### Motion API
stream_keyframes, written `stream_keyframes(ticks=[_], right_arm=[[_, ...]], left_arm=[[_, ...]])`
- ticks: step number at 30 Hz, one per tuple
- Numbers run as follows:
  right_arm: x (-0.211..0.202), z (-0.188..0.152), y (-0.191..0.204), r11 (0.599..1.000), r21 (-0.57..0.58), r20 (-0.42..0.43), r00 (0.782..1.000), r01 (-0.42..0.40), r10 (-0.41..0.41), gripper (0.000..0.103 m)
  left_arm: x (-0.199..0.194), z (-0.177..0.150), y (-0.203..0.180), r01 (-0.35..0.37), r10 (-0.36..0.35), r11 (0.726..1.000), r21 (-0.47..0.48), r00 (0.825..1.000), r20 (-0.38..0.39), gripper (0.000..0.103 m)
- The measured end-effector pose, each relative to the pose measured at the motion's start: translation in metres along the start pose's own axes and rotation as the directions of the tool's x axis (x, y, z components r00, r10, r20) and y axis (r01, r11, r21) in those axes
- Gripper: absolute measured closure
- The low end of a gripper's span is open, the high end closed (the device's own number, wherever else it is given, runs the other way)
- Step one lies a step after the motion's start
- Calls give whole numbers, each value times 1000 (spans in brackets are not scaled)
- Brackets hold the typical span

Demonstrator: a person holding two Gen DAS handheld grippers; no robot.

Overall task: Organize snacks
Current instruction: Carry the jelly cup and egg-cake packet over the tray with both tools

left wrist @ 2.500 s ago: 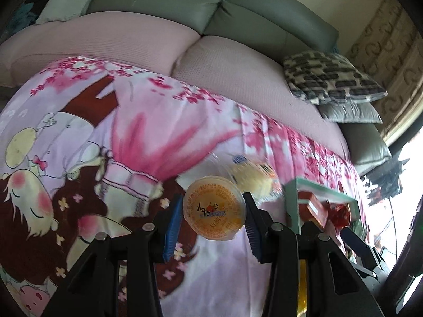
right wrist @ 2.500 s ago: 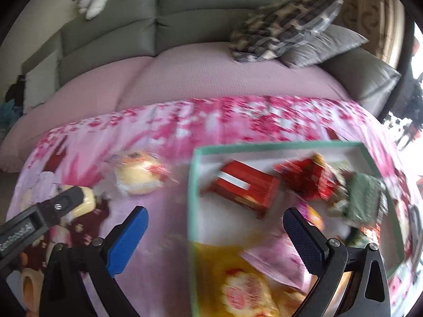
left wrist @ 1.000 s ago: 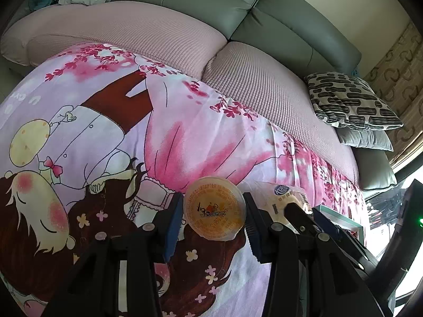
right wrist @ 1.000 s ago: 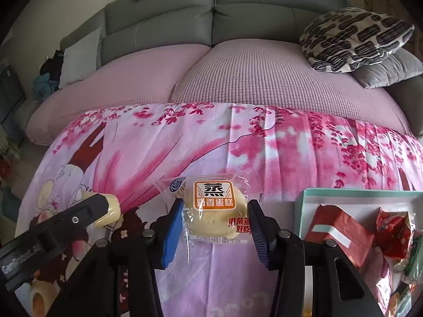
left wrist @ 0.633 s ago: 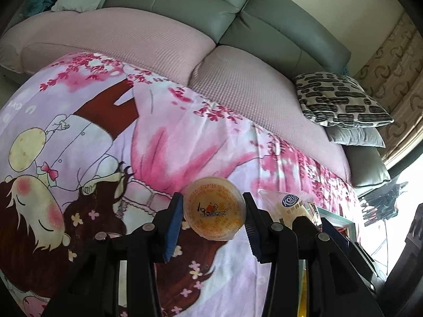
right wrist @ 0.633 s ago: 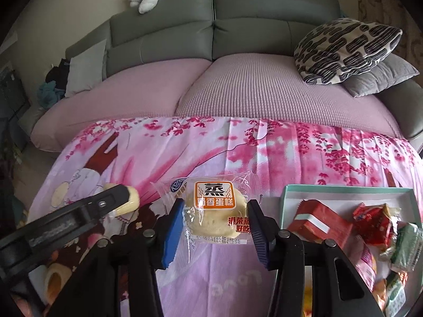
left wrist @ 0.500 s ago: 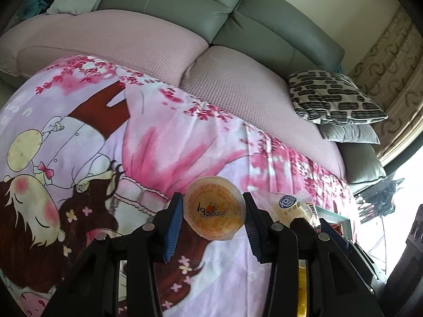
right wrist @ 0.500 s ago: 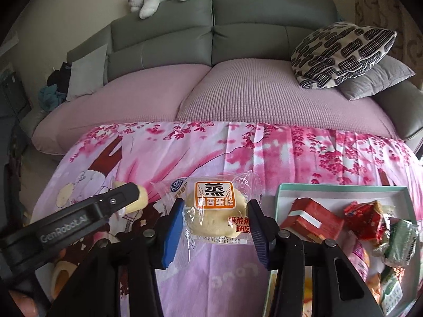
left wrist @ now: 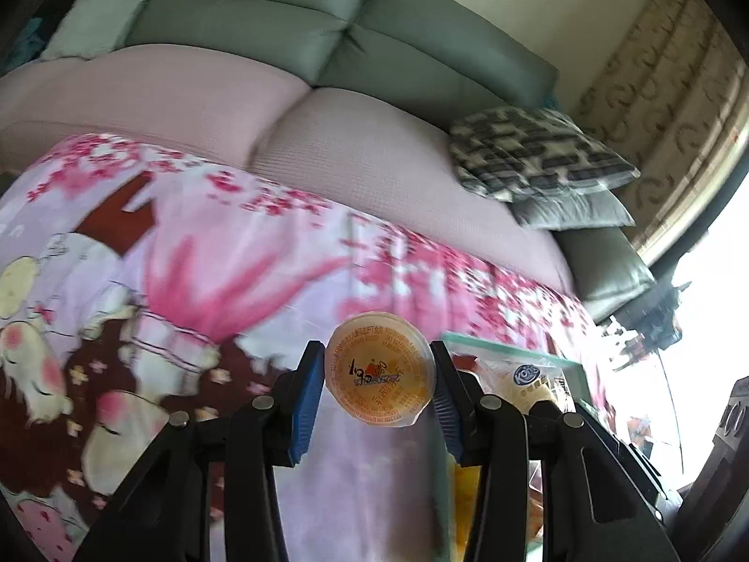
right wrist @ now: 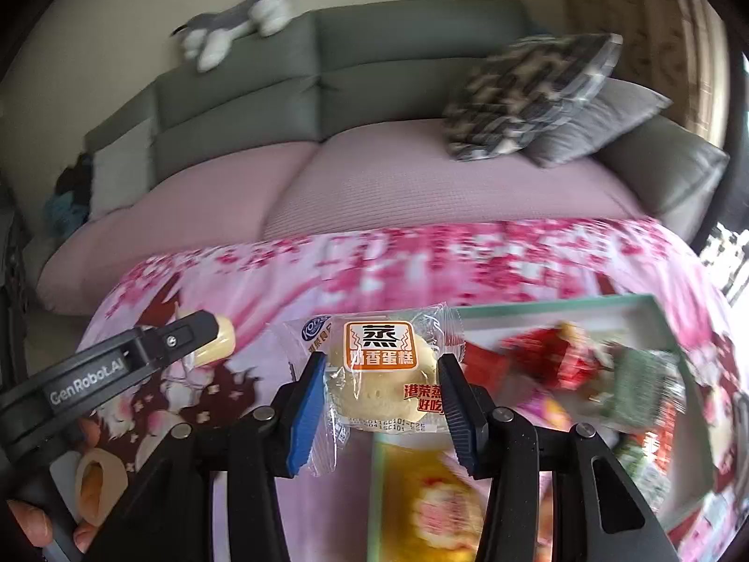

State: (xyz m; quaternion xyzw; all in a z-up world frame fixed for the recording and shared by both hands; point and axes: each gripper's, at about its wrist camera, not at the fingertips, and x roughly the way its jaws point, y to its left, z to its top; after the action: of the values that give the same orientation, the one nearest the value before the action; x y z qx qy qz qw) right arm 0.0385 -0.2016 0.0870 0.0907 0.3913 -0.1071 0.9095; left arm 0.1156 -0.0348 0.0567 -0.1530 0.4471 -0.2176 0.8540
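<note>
Jelly cup [left wrist: 379, 370], round, orange foil lid facing the camera, sits lower centre of the left wrist view, clamped between the blue pads [left wrist: 306, 395] of the left tool [left wrist: 378, 391]; lid print is upside down, cup axis points back along the tool. No long axis, it's a disc from here.

Steamed cake pack [right wrist: 381, 367] is lower centre of the right wrist view, gripped by the right tool [right wrist: 380, 403] across its width. Clear wrapper, orange label upright and facing the camera, long axis runs roughly left-right, wrapper ends sticking past both pads. Same pack shows lower right in the left view, just beside the left tool's right finger.

Green-rimmed snack box [right wrist: 552, 303] lies at right and lower right of the right view, holding red [right wrist: 543, 351], green [right wrist: 641, 386] and yellow [right wrist: 444, 506] packets, blurred. Its rim corner also shows in the left view [left wrist: 510, 353].

Everything is over a pink cartoon blanket [left wrist: 224, 271] spread across the middle. Pink-covered sofa [right wrist: 421, 178] with grey back fills the upper frame, patterned cushion [right wrist: 529, 93] upper right, plush toy [right wrist: 238, 18] upper left on the backrest. Left tool's arm [right wrist: 121, 365] crosses lower left of the right view.
</note>
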Motion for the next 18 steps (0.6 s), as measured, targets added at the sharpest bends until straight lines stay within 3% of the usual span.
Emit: stream_keyframes(ticks=[8, 18], right_arm=[[-34, -10, -75, 984, 132, 38, 991, 119, -125, 53], [-57, -21, -134, 957, 251, 59, 984, 147, -166, 53]], left_arm=[[17, -24, -64, 63, -56, 992, 113, 996, -63, 57], [34, -47, -112, 88, -69, 975, 203, 992, -101, 57]])
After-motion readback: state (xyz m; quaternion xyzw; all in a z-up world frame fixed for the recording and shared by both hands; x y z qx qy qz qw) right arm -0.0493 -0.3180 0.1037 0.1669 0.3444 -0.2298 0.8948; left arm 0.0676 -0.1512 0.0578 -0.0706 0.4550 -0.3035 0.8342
